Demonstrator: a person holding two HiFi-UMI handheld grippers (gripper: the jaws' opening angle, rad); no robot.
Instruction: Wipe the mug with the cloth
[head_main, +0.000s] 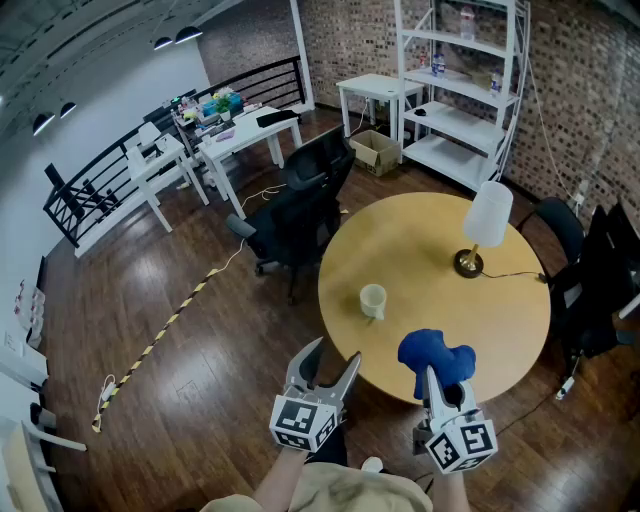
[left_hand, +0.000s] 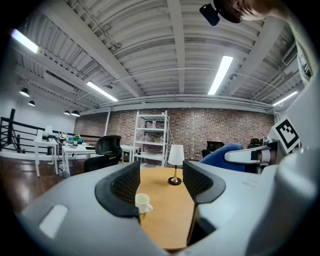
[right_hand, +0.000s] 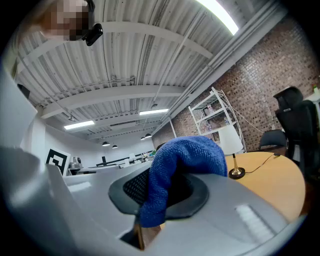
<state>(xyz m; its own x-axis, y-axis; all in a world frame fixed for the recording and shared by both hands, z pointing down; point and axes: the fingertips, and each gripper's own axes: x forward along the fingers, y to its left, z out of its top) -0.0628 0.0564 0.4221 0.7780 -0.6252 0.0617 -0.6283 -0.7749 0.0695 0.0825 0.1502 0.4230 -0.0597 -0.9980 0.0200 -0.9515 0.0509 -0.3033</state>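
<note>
Wiping has not begun: the mug (head_main: 373, 300) stands untouched on the table (head_main: 430, 250), while at the table's near edge the right gripper (head_main: 436, 385) pinches the blue cloth (head_main: 435, 358) and the left gripper (head_main: 333, 352) hovers spread and empty.

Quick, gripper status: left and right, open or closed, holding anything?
Left gripper: open, holding nothing; the mug stands ahead of it, untouched.
Right gripper: closed on the blue cloth.
</note>
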